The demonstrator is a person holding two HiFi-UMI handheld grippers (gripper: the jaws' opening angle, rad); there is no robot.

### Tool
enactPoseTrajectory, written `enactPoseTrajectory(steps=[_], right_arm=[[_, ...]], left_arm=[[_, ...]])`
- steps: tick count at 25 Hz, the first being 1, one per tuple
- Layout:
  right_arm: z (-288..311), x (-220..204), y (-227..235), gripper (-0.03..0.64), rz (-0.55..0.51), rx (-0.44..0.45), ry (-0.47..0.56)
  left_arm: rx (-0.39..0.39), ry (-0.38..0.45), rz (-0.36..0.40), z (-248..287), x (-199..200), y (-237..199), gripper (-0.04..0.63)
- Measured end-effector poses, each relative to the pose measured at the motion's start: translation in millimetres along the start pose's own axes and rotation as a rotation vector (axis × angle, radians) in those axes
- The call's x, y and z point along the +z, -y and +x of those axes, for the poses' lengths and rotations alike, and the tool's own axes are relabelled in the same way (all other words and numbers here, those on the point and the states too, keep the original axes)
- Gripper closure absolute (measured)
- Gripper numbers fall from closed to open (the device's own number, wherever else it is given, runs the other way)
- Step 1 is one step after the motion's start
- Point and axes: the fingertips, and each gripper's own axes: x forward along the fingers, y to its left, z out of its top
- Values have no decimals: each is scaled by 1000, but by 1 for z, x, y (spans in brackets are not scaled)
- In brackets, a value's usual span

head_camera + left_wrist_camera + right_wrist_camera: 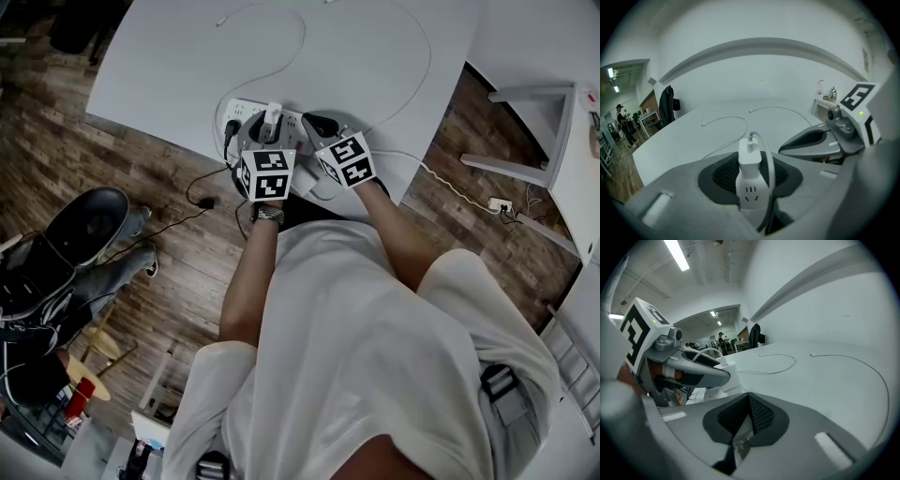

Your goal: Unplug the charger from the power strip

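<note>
A white power strip (246, 112) lies near the front edge of the white table (375, 56). A white charger (272, 116) stands on the strip, its white cable (302, 42) looping away over the table. My left gripper (270, 129) is shut on the charger (750, 157), one pad on each side. A socket face of the strip (750, 194) shows just below the charger. Whether the plug is still seated is hidden. My right gripper (315, 123) is shut, its tip over the strip's right end, just right of the charger. Its pads (759, 414) meet with nothing between them.
Two white cables (780, 365) lie loose further back on the table. A black cord (208, 187) hangs from the strip to the wooden floor. A second strip (500, 204) lies on the floor at the right, near a white shelf (530, 94). A dark chair (89, 220) stands left.
</note>
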Motion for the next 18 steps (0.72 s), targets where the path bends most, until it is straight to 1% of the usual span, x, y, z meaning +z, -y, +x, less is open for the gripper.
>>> enactPoseTrajectory(steps=[2, 5, 8, 10, 12, 18], right_arm=[[2, 0, 1, 615, 1, 0, -1], [17, 6, 4, 615, 6, 2, -8], [22, 9, 3, 615, 6, 1, -10], [11, 4, 2, 615, 2, 0, -3], [4, 2, 1, 615, -1, 0, 1], [7, 2, 0, 615, 1, -2, 0]], left_arm=[[-11, -3, -38, 2, 0, -4, 460], [-32, -11, -118, 9, 3, -22, 460], [-50, -14, -159, 11, 4, -28, 460], [-51, -12, -161, 5, 4, -17, 460], [-47, -10, -148, 1, 2, -11, 460], [-31, -4, -86, -1, 0, -12, 460]])
